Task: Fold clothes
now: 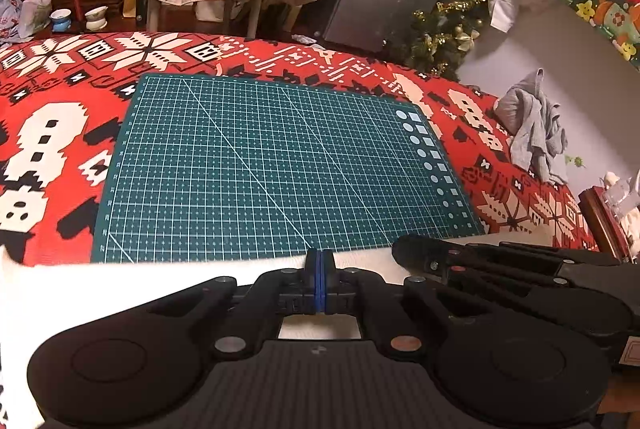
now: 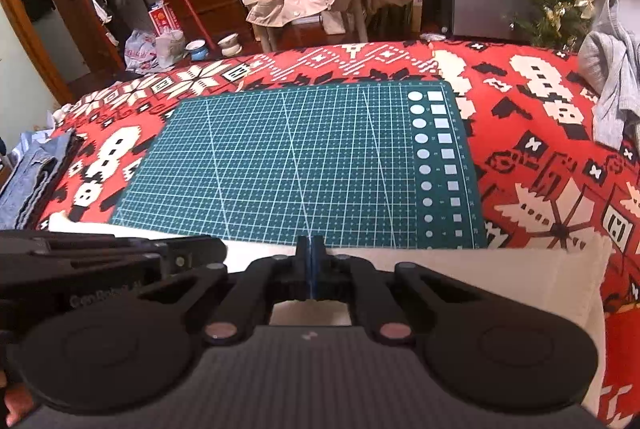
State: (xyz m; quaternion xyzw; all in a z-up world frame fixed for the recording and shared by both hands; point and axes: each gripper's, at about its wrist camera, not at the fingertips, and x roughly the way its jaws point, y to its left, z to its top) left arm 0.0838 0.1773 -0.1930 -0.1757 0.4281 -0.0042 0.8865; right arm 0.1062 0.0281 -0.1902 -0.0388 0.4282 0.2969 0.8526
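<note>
Left gripper [image 1: 319, 256] is seen fully closed, black fingers with blue pads pressed together. The tips sit at the far edge of a flat white fabric garment [image 1: 160, 277]; cloth appears pinched between the pads, but the contact is hidden by the fingers, so the grip is not fully confirmed. Right gripper [image 2: 310, 244] is likewise closed, pads together at the same white edge, same doubt on the pinch.

Both grippers are pitched downward and held side by side: the right gripper's black body is seen just right of the left one in the left wrist view, and the left one's body just left in the right wrist view.

The white garment lies flat under and behind both tips, spreading to either side, over the near edge of a dark green gridded cutting mat [image 1: 260, 165]. The mat lies straight ahead of the tips on a red, white and black patterned blanket [image 1: 60, 133]. A crumpled grey garment [image 1: 536, 125] is seen far ahead-right. Folded blue denim [image 2: 28, 173] is stacked to the left of the right gripper.
</note>
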